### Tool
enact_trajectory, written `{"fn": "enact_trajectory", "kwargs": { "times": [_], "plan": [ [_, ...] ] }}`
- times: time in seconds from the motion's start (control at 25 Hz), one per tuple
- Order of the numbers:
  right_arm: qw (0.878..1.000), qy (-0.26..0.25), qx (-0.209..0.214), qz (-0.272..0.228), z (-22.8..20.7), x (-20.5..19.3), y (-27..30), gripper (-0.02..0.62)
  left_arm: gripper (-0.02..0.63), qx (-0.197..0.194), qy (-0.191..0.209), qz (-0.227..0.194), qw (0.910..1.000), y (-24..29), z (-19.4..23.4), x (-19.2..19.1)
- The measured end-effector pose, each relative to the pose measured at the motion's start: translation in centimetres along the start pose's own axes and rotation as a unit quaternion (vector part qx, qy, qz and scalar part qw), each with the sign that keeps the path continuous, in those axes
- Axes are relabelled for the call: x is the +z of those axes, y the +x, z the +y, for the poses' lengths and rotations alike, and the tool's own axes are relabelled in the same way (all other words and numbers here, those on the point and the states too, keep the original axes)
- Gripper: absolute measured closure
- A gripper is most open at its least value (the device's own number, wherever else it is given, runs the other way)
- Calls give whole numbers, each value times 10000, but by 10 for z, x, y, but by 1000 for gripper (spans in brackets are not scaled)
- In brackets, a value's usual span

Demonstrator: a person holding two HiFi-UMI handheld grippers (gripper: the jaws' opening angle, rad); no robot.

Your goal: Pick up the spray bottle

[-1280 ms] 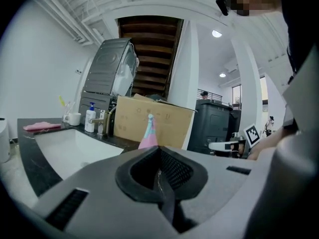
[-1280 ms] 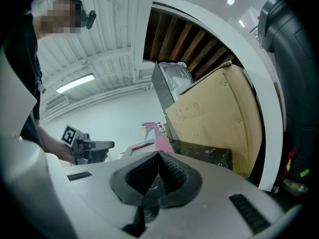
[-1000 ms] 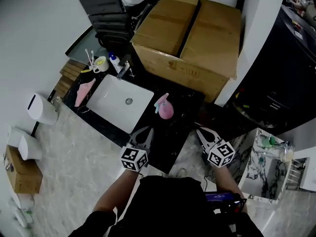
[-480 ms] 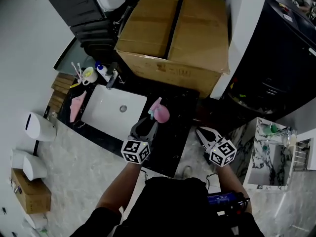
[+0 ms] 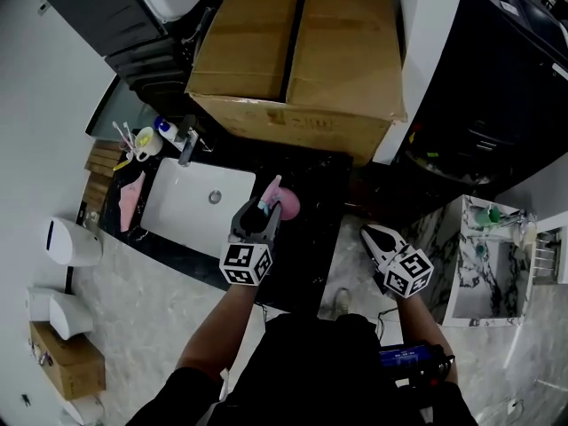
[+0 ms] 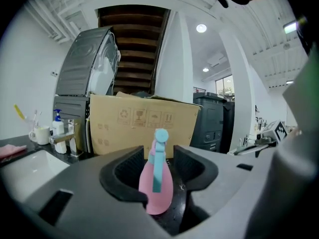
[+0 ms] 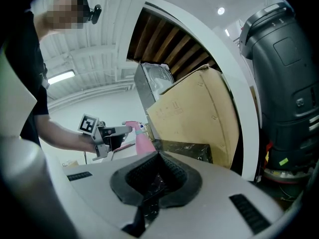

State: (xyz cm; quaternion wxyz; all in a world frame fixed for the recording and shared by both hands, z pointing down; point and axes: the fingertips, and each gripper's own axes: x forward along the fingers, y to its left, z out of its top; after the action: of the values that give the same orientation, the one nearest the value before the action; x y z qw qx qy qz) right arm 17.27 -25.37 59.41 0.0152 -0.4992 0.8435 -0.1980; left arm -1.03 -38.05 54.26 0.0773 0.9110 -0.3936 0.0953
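While the left gripper (image 5: 256,216) jaws are opening around it, pads not pressing, the pink plastic spray bottle with pale-blue trigger head (image 6: 155,183) stands on the black marble counter (image 5: 315,202), between the white sink (image 5: 191,207) and the counter's right edge. Probably light, smooth, slightly squashy: grip the narrow upper body. Long axis vertical, trigger facing that gripper. Right gripper (image 5: 373,236) clenched, empty.

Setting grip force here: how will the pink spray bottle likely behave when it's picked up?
The spray bottle is bulbous below a thin neck, so a squeeze on the round belly may let it slip. It stands upright on the dark counter, so a sideways nudge could tip it. It looks like plastic, so probably light.
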Motion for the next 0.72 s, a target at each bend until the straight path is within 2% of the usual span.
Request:
{"fn": "enact_trajectory", "kwargs": {
  "times": [0.48, 0.72],
  "plan": [
    [9999, 79, -85, 56, -1, -5, 1, 569, 534, 41, 199, -299, 9993, 2, 0, 23],
    [9999, 85, -111, 55, -2, -3, -2, 569, 538, 20, 211, -279, 9994, 0, -2, 23]
  ]
}}
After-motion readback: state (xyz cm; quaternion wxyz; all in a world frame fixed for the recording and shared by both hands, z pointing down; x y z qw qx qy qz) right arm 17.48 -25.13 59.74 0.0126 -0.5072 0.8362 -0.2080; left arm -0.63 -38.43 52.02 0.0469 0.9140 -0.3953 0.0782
